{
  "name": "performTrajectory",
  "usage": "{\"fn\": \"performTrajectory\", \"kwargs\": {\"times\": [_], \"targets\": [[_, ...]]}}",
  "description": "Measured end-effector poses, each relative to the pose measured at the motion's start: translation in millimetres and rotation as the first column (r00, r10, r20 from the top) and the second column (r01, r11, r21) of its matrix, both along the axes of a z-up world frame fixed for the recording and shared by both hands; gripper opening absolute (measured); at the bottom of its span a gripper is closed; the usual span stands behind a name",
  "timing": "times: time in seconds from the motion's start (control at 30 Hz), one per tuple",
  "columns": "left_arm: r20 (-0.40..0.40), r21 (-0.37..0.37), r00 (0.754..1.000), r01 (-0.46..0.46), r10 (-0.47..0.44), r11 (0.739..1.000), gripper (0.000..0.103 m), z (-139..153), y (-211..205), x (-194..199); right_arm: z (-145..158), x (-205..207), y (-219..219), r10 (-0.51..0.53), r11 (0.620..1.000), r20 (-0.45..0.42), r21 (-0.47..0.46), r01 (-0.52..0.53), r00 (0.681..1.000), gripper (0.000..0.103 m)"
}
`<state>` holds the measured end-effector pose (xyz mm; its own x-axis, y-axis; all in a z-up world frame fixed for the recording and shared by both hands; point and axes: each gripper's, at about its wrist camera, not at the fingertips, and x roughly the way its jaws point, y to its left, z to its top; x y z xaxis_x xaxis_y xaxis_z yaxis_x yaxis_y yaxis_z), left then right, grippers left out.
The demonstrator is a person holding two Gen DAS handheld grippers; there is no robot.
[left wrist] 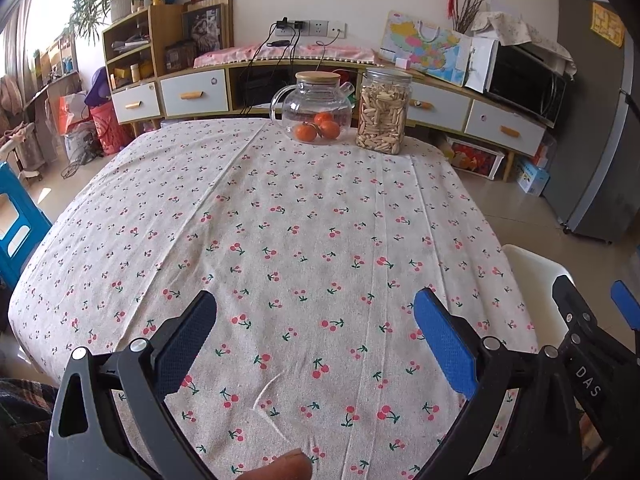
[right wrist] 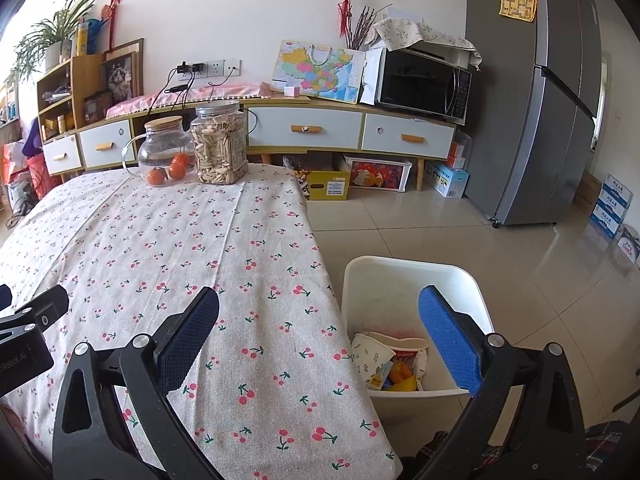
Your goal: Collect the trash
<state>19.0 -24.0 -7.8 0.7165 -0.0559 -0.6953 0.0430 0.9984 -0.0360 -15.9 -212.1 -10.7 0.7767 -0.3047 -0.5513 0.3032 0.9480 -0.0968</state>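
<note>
Trash (right wrist: 394,364) lies in the white bin (right wrist: 472,280) on the floor just beside the table's right edge: a paper cup (right wrist: 370,354), wrappers and yellow scraps, which only the right wrist view shows, since the left wrist view catches no more than the bin's white rim past the cloth's right edge. Both views show the cherry-print tablecloth (left wrist: 280,220) bare in the middle, and at its far end a glass teapot (left wrist: 312,108) with oranges (left wrist: 320,128) inside, close beside a clear jar (left wrist: 382,114) of pale snacks. Left gripper (left wrist: 316,340) hovers over the near part of the cloth, fingers wide apart and holding nothing. Right gripper (right wrist: 318,338) straddles the table's right edge, one finger over the cloth and the other over the bin, also spread wide and empty. A fingertip (left wrist: 288,466) shows at the bottom of the left view only
</note>
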Motion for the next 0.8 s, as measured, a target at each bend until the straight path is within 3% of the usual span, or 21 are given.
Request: {"fn": "performTrajectory", "kwargs": {"times": [0.8], "targets": [[0.012,0.016,1.0,0.002,-0.002,1.0,0.096,-1.0,0.7,-1.1,-4.4,0.4,3.4,0.014,1.0,-0.013,-0.002,-0.014,1.0,0.096]]}}
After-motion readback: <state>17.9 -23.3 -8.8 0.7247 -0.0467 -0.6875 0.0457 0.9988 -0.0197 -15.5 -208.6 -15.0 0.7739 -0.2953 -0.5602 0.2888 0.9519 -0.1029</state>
